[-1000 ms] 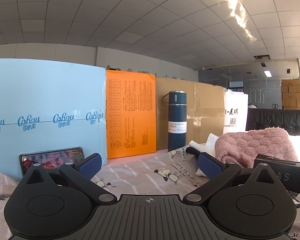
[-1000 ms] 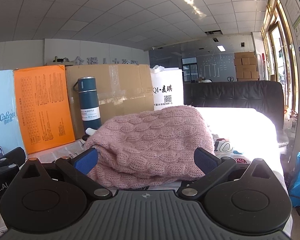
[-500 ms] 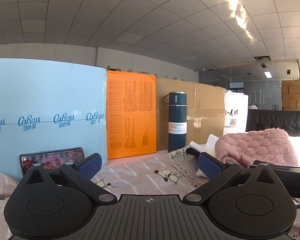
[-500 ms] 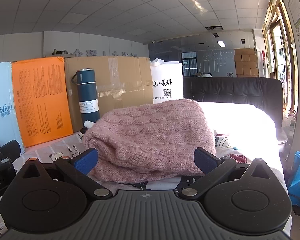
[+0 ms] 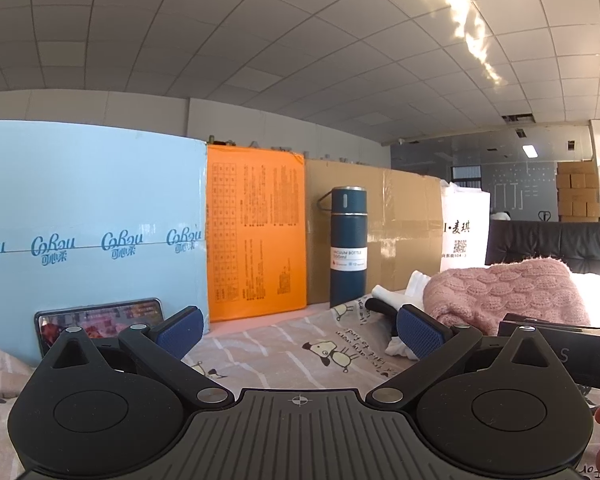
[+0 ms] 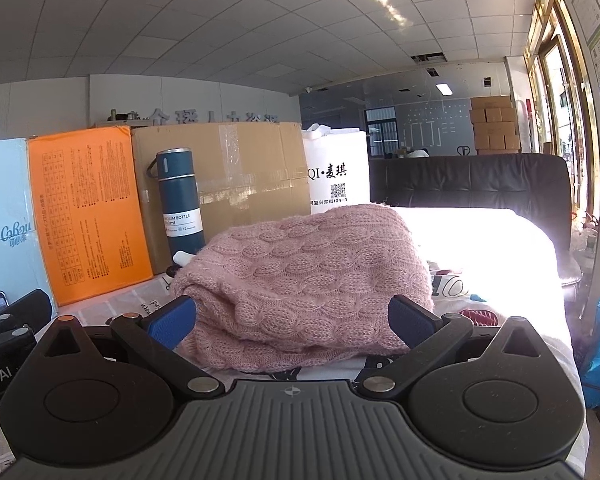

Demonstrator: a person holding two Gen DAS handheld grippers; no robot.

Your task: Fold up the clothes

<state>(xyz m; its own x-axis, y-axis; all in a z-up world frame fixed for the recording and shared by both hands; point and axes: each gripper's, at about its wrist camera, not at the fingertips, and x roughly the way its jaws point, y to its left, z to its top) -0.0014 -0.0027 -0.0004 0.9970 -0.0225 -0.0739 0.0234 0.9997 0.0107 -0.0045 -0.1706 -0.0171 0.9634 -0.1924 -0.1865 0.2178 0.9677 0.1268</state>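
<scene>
A folded pink cable-knit sweater (image 6: pixel 308 276) lies on the dog-print sheet (image 5: pixel 284 348), right in front of my right gripper (image 6: pixel 296 318). That gripper is open and empty, its blue pads level with the sweater's near edge. The sweater also shows in the left wrist view (image 5: pixel 504 292), at the right. My left gripper (image 5: pixel 300 326) is open and empty, held above the sheet to the left of the sweater. White cloth (image 5: pixel 396 292) lies behind the sweater.
A blue vacuum bottle (image 5: pixel 348 246) stands at the back before a cardboard box (image 5: pixel 400 224). An orange box (image 5: pixel 256 232) and a light blue box (image 5: pixel 88 232) stand left. A phone (image 5: pixel 100 316) leans there. A white bag (image 6: pixel 336 176) stands behind the sweater.
The right gripper has dropped a little and drawn back, so the sweater sits slightly higher and farther in its view. The left gripper has barely moved.
</scene>
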